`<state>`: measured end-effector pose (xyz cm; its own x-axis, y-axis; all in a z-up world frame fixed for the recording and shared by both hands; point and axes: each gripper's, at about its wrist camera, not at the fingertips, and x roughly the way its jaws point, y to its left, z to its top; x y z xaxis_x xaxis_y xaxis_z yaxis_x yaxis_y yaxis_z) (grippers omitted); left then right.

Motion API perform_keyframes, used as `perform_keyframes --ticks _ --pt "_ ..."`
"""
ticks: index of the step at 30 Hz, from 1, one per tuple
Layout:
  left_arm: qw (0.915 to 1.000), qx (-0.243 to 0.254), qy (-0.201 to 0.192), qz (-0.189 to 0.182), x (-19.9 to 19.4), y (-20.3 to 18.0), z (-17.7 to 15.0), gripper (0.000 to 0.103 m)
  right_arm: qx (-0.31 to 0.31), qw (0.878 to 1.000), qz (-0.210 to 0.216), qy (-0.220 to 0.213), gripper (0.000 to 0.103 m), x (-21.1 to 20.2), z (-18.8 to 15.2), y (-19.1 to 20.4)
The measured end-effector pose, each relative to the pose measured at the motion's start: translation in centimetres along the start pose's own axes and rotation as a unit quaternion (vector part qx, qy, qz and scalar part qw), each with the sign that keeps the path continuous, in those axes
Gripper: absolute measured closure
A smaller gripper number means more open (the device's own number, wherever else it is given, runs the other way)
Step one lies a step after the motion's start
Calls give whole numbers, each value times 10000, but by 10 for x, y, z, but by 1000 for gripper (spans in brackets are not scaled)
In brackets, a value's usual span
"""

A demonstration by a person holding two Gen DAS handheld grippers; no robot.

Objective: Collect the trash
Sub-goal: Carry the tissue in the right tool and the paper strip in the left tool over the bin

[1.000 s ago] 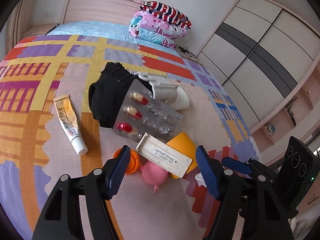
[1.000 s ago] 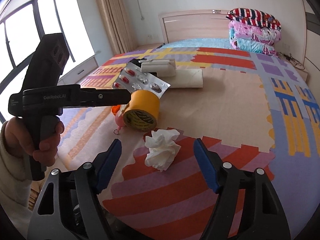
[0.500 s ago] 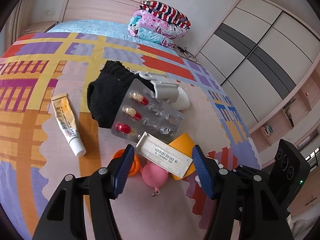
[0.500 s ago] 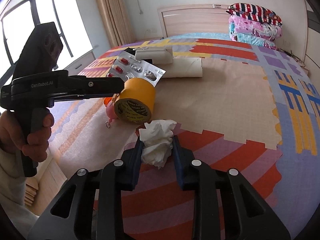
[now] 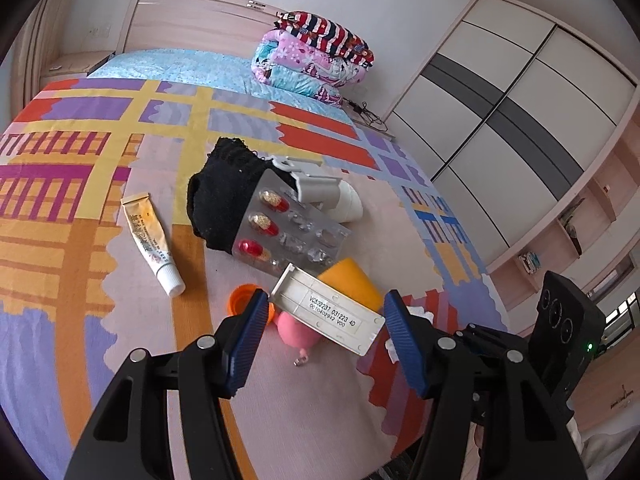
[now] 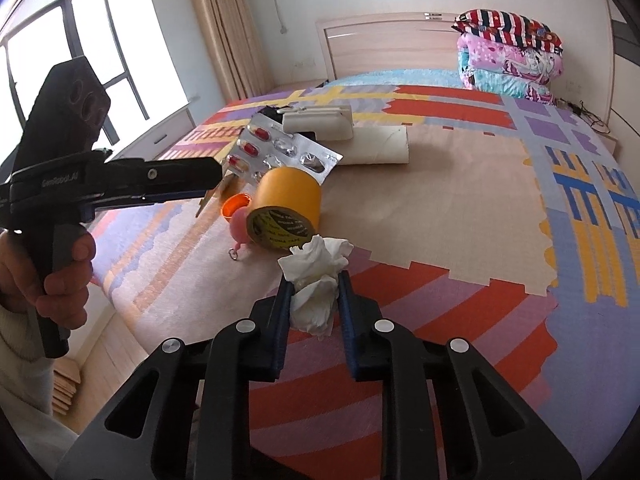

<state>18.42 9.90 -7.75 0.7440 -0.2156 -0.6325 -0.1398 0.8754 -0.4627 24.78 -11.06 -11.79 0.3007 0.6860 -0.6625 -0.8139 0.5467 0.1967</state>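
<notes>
The step in hand is the pickup of the crumpled tissue point(image 6: 316, 280), which lies on the bed point(image 6: 460, 208) at the centre of the right wrist view, just in front of the yellow tape roll point(image 6: 286, 210). The right hand-held gripper point(image 6: 313, 280) has the tissue between its two blue pads, and the jaws are closing on it, with the paper already pinched in at both sides.

In the left wrist view the left hand-held gripper point(image 5: 322, 316) holds a flat white plastic case point(image 5: 326, 310) by its two ends, at lower centre of the frame; a blister pack point(image 5: 288, 234) seems to rest against it.

The next move probably calls for a firm squeeze, then a clean lift clear of the tape roll. No bin shows in either view, so where the tissue goes cannot be told.
</notes>
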Motion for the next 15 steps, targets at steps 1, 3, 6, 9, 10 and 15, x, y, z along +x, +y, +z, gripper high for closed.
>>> perform_keyframes --ticks 1,3,6,9,10,15 --pt "10000 22 -3 -14 -3 -2 -2 45 -12 10000 5 -14 81 -2 0 1" --pt "10000 43 -6 -11 -7 -4 -6 45 -47 10000 5 -60 81 -8 0 4" --pt "10000 72 -32 -37 -16 -9 -12 45 -98 9999 5 -110 81 -17 0 9" --pt "9999 115 -58 -67 -25 -14 -18 45 -141 9998 17 -162 81 -28 -3 15" --pt "9998 147 -66 -81 -29 -17 -22 45 -155 9997 21 -179 81 -31 -4 16" --pt "9996 252 -76 -99 -42 -28 -36 45 -213 9994 65 -250 81 -48 -10 26"
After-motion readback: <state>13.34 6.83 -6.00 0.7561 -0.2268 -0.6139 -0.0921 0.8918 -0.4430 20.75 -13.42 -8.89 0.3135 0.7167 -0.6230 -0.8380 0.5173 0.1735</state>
